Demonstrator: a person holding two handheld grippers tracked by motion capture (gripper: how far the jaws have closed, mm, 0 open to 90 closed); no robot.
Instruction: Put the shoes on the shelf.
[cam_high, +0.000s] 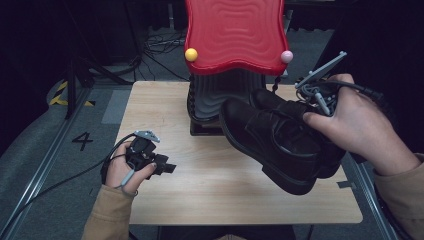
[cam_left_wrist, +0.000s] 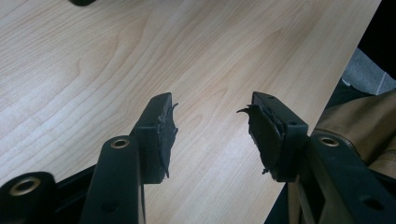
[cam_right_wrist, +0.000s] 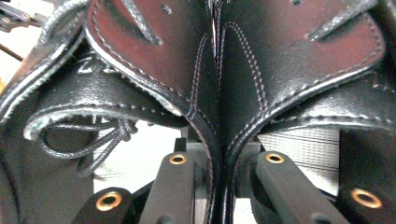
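Observation:
A pair of black leather lace-up shoes (cam_high: 272, 137) hangs tilted above the right half of the wooden table (cam_high: 200, 200). My right gripper (cam_high: 306, 107) is shut on them, held in a hand at the right. In the right gripper view the two jaws pinch the shoes' (cam_right_wrist: 219, 84) inner side walls pressed together, right gripper (cam_right_wrist: 223, 158), with loose laces at the left. My left gripper (cam_high: 167, 168) rests low at the table's left in the other hand. In the left gripper view its jaws stand apart over bare wood, left gripper (cam_left_wrist: 212, 126) open with nothing between the worn pads.
A red wavy board (cam_high: 235, 30) with a yellow ball (cam_high: 191, 54) and a pink ball (cam_high: 286, 56) stands on a black ribbed base (cam_high: 210, 100) at the table's back, close behind the shoes. Cables lie on the floor beyond. A tan sleeve (cam_left_wrist: 364, 126) is beside the table edge.

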